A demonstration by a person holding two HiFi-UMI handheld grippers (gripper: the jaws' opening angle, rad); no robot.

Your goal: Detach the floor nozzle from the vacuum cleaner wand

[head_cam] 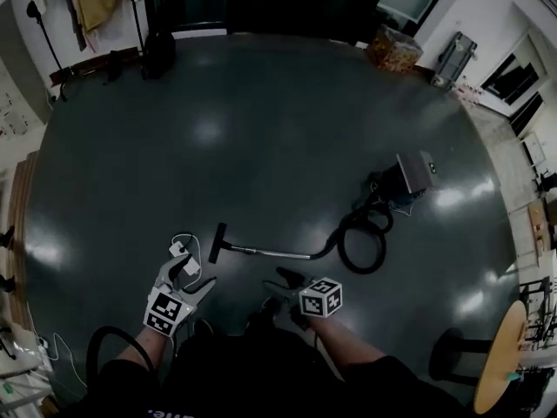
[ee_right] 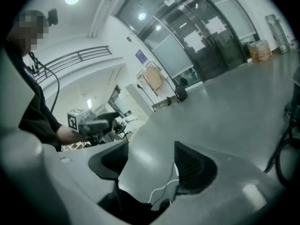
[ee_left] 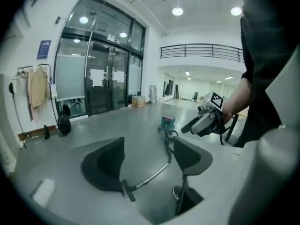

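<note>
The vacuum cleaner lies on the dark floor. Its black floor nozzle (head_cam: 217,242) is joined to the metal wand (head_cam: 271,252), which runs right into a coiled black hose (head_cam: 361,244) and the grey body (head_cam: 411,175). My left gripper (head_cam: 194,273) hovers open just below the nozzle, touching nothing. The right gripper (head_cam: 291,279) is open below the wand's middle, also empty. In the left gripper view the nozzle (ee_left: 127,190) and wand (ee_left: 153,174) lie between the open jaws of that gripper (ee_left: 148,157). The right gripper (ee_right: 150,162) points at bare floor.
A white cable (head_cam: 180,245) lies on the floor by my left gripper. A round wooden table (head_cam: 499,357) and a black stool (head_cam: 452,353) stand at the lower right. A coat rack (head_cam: 96,7), a black bag (head_cam: 158,55) and a patterned box (head_cam: 393,49) line the far wall.
</note>
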